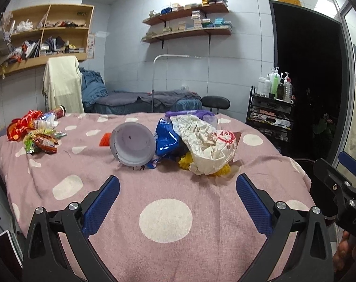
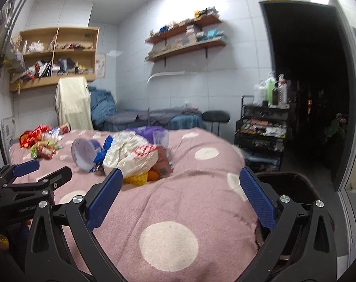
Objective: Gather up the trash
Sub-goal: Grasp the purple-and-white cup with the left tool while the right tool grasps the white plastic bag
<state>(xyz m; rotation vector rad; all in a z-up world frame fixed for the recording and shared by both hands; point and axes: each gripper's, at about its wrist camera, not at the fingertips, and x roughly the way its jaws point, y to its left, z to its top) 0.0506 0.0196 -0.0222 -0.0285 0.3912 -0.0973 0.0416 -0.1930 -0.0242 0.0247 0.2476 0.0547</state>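
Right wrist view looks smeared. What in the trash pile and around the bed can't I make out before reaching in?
- Orange item under the white bag: right wrist view, blurred and half covered; identity unclear.
- Yellow item: left wrist view, mostly buried under the white bag.
- Dark bin past the bed's edge: right wrist view, contents hidden by the hand-held gripper's finger and the blanket.
- Wrapper print: too small in both views.
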